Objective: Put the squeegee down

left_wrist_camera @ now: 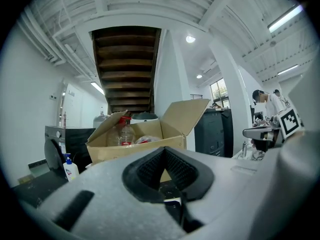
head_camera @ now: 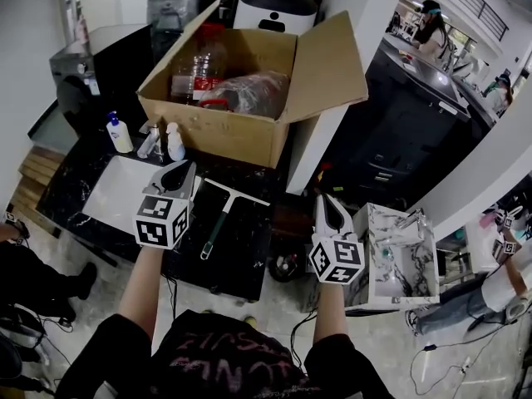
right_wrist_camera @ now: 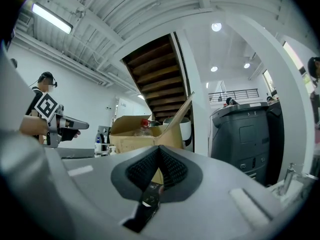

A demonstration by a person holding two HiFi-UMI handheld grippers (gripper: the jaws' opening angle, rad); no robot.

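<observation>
on counter [head_camera: 246,260], squeegee [head_camera: 219,220] lies free

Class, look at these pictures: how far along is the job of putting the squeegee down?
Done: the squeegee lies flat on the dark counter, touched by nothing. In hand: nothing; the left hand-held gripper and right hand-held gripper are both shut and empty. Left to do: apparently nothing.

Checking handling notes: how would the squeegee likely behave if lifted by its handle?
The squeegee looks stiff and probably light: slim handle, thin blade bar. Lying flat on the counter, it should not roll. Held by the handle's end, the wide blade may tip it.
</observation>
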